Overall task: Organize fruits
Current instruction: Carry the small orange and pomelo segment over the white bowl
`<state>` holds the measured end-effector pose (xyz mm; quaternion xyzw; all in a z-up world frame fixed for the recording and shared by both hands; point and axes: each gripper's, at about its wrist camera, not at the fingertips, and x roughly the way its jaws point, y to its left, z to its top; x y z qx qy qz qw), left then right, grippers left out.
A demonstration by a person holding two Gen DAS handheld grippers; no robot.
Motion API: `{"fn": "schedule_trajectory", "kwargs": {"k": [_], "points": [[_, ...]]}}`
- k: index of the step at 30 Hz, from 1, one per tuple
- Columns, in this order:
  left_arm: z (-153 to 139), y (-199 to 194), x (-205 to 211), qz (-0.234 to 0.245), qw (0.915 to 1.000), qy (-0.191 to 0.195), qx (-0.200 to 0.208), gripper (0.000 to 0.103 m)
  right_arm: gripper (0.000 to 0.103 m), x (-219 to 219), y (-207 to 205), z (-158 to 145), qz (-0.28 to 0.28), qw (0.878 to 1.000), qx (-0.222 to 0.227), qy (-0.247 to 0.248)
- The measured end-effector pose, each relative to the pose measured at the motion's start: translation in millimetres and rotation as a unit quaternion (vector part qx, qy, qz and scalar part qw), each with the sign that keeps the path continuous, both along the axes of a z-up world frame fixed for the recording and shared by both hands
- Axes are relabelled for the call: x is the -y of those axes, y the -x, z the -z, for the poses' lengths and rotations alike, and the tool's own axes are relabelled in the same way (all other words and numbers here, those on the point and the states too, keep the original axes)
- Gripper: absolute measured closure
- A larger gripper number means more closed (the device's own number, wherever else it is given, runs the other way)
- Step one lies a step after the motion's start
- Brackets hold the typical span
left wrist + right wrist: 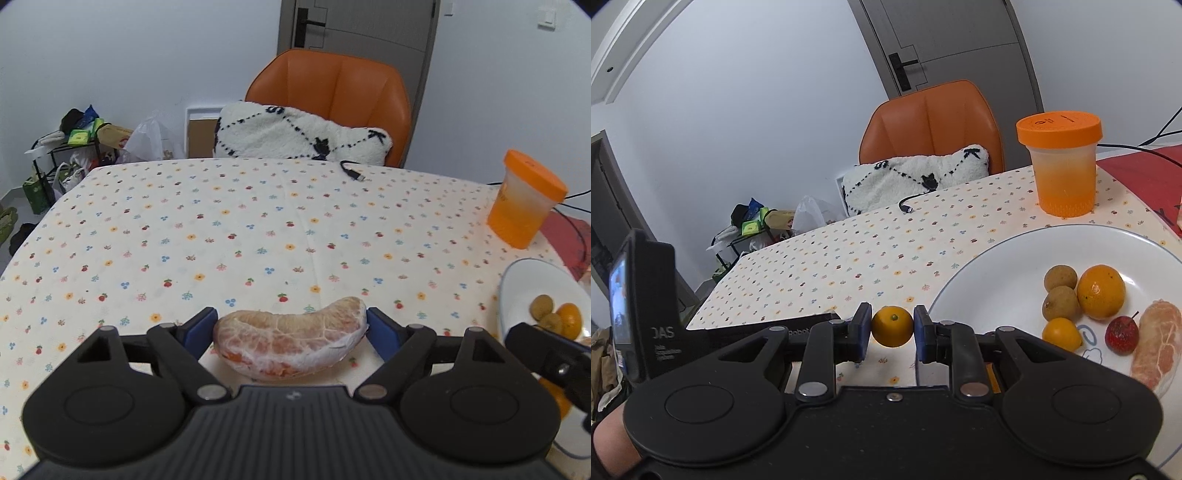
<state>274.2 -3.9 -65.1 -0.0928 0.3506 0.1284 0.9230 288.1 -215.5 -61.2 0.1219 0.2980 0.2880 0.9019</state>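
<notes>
A peeled pomelo segment [291, 341] lies crosswise between the blue pads of my left gripper [292, 320]; each pad touches one end of it, just above the flowered tablecloth [221, 229]. My right gripper [892, 334] is shut on a small round kumquat [892, 325], held left of the white plate [990, 273]. On the plate lie two brown longans [1060, 291], an orange [1100, 291], another kumquat [1062, 334], a red berry [1121, 334] and a second pomelo segment [1156, 350]. The left wrist view shows the plate [532, 288] at the right edge.
An orange-lidded cup [1062, 166] of juice stands behind the plate. A black cable end [354, 173] lies near the table's far edge. An orange chair [332, 96] with a white cushion [295, 133] stands behind the table. A cluttered rack [70, 147] stands by the wall.
</notes>
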Motion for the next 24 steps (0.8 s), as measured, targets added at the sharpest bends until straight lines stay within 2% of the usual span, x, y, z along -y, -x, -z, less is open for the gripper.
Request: {"fn": "schedule_trajectory", "kwargs": {"k": [9, 24], "points": [[-16, 15, 17, 0.039, 0.9991, 0.002, 0.015, 0.018, 0.080, 5, 17, -3, 0.014, 1.000, 0.007, 0.003], [-31, 33, 53, 0.094, 0.9948, 0.005, 0.040, 0.018, 0.080, 45, 45, -4, 0.062, 0.998, 0.012, 0.010]]}}
